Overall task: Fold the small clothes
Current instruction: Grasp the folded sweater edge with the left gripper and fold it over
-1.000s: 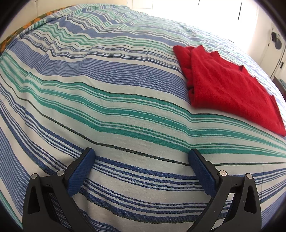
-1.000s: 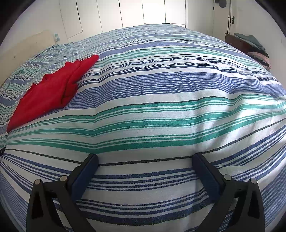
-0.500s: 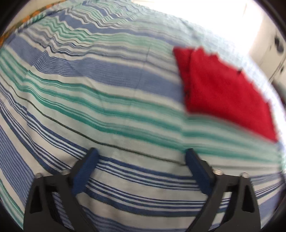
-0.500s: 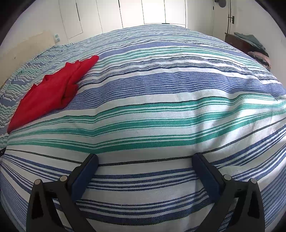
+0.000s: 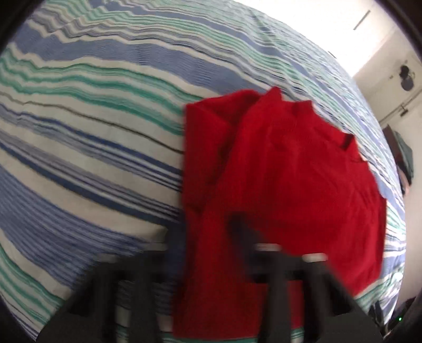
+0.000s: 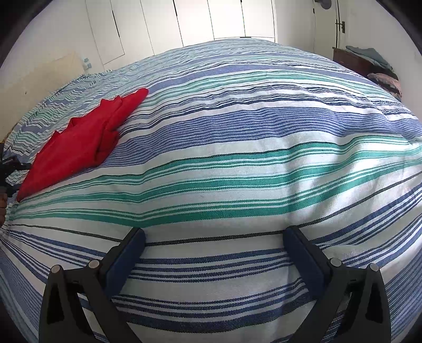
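The right claw [image 6: 213, 245] is a matte black plastic frame with triangular cutouts in its arms, round silver pins at the pivots, and long navy blue pads [image 6: 126, 257] lining the inner faces of both fingers. The left claw [image 5: 208, 242] is way too blurred, just dark shapes with pale pin smears.

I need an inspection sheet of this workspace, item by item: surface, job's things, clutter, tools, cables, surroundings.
Surface: striped bedspread, blue, green and white.
Job's things: one red garment, partly folded, lying on the bedspread.
Clutter: nothing seen on the bed.
Tools: left tool at the garment's near edge, jaws closing with red cloth between them, view blurred; right tool open, empty, over bare bedspread.
Cables: nothing seen.
Surroundings: white closet doors behind the bed; dark cabinet with piled clothes.
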Available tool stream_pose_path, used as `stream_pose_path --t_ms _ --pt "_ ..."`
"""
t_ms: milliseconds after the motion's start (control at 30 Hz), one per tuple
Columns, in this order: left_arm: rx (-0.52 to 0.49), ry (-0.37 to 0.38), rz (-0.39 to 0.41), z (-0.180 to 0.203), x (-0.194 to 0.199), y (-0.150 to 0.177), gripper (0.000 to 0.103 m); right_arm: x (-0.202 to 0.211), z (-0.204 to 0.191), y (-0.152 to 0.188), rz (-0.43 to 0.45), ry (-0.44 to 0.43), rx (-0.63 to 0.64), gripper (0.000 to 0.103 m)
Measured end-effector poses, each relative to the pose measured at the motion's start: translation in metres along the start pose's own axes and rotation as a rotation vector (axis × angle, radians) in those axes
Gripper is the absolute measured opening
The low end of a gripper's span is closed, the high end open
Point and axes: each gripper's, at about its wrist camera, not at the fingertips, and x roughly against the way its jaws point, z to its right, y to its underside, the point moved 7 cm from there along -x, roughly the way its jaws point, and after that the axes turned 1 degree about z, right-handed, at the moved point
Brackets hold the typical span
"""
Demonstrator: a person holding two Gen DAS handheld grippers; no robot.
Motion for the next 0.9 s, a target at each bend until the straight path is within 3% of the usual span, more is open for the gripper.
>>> stream_pose_path --t_ms 67,133,300,400,433,500,533,600,700,767,833,900 --pt "0.012 -0.027 0.036 0.014 0.020 -0.009 0.007 0.000 0.000 0.000 -0.002 0.003 0.002 0.103" --pt "-0.030 -0.006 0.089 0.044 0.045 -0.017 0.007 0.000 0.000 0.000 -0.003 0.005 0.003 0.103" --pt "-0.260 0.114 0.170 0.191 0.089 -0.017 0.007 0.000 0.000 0.000 -0.003 0.007 0.005 0.103" --pt "-0.384 0.139 0.176 0.280 0.067 0.017 0.009 -0.001 -0.001 0.000 -0.006 0.010 0.007 0.103" --pt "-0.416 0.124 0.175 0.299 0.055 0.029 0.013 -0.001 -0.001 0.000 -0.006 0.010 0.007 0.103" --pt "-0.489 0.077 0.121 0.331 0.012 0.072 0.033 -0.002 -0.001 -0.001 -0.006 0.011 0.008 0.103" --pt "-0.509 0.039 0.063 0.337 -0.006 0.094 0.040 -0.002 -0.001 0.000 -0.007 0.011 0.008 0.103" --pt "-0.523 0.025 0.015 0.334 -0.013 0.132 0.040 -0.002 -0.001 -0.001 -0.008 0.012 0.009 0.103" --pt "-0.564 0.104 0.080 0.312 0.027 0.168 0.064 -0.001 -0.001 -0.001 -0.007 0.004 0.004 0.103" --pt "-0.570 0.110 0.181 0.271 0.065 0.177 0.082 -0.002 -0.001 -0.001 -0.008 0.005 0.005 0.103" --pt "-0.547 0.059 0.250 0.223 0.084 0.169 0.087 -0.002 -0.001 -0.001 -0.011 0.010 0.008 0.103" --pt "-0.472 -0.036 0.255 0.162 0.083 0.152 0.087 -0.002 -0.002 -0.001 -0.019 0.014 0.010 0.103"
